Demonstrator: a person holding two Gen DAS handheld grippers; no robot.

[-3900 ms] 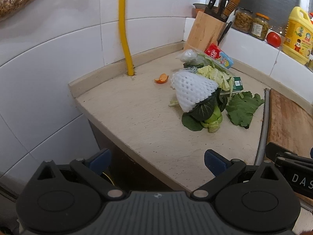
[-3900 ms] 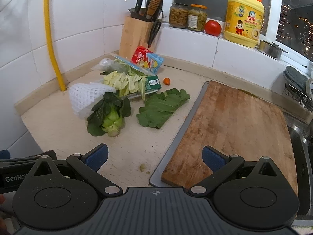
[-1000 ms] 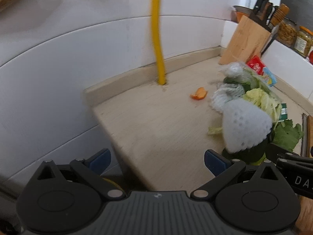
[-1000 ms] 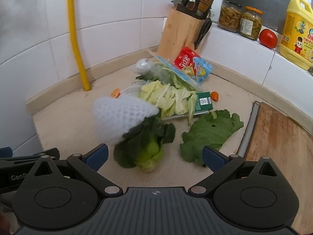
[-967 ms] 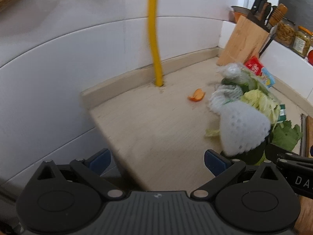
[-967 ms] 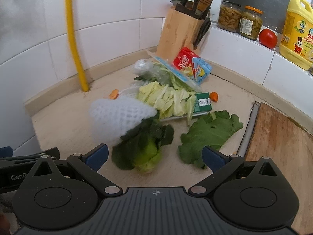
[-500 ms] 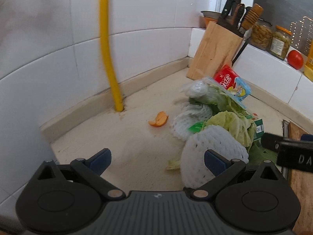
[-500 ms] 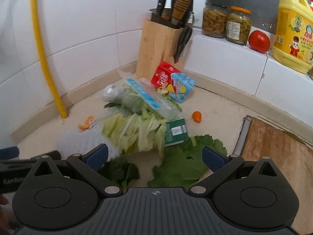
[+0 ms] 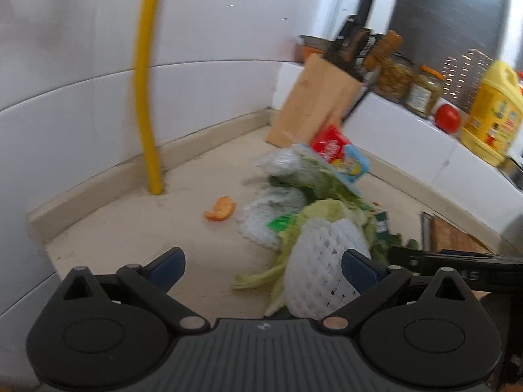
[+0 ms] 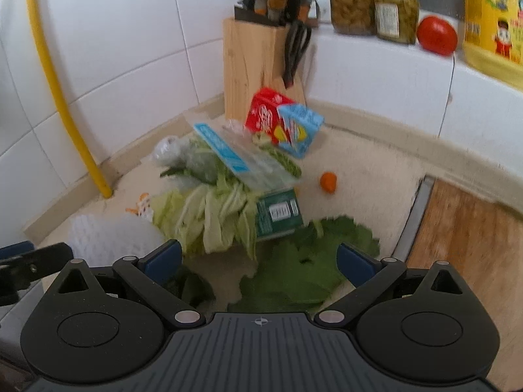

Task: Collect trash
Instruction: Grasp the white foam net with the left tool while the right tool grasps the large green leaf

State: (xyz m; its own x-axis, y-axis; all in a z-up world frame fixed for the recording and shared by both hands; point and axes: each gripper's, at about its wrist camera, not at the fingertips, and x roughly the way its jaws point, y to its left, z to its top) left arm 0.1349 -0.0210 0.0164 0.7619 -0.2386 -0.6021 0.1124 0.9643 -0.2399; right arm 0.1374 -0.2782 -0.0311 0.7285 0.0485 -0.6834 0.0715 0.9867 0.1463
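Trash lies heaped on the surface (image 10: pixel 376 176) in front of the knife block (image 10: pixel 258 65): cabbage leaves (image 10: pixel 209 219), a white foam net (image 9: pixel 323 261), a red and blue carton (image 10: pixel 284 122) and an orange peel (image 9: pixel 220 208). Both cameras sit closer to the heap than half a second ago. The left tongs (image 9: pixel 263 266) and right tongs (image 10: pixel 258 261) gape wide, holding nothing; the net seems just inside the left pair, though blur hides any contact.

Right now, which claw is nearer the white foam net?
Left. The left claw has the white foam net by its right finger; the right claw sits further right, over the green leaf.
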